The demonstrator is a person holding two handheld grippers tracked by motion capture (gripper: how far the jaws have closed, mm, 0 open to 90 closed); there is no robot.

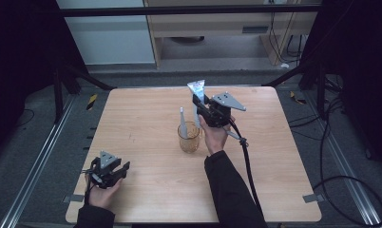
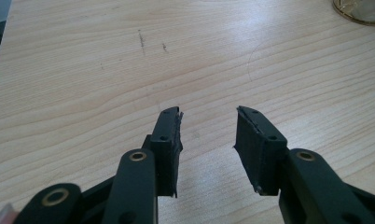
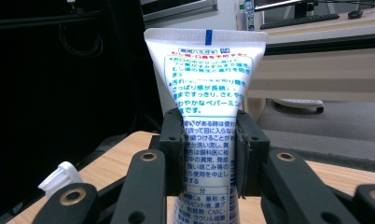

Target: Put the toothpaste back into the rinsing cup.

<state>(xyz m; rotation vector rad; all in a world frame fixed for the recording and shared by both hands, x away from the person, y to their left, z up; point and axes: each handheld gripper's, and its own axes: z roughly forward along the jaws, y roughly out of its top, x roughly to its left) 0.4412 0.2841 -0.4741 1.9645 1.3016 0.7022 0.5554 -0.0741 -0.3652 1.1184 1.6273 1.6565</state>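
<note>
The right gripper [image 1: 199, 102] clamps its 2 jaws on a white toothpaste tube [image 3: 208, 100], holding it upright just behind the amber cup [image 1: 189, 137]; a second, grey tube [image 1: 182, 122] stands in that cup; the left gripper [image 2: 208, 122], well left of the cup near the table's [image 1: 146, 109] front edge, has its jaws apart with nothing between them.

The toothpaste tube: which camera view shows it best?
The right gripper view: the toothpaste tube stands close and upright between the right tool jaws, its print sharp. The high view shows it small above the glass cup. The left gripper view looks at the table.
</note>
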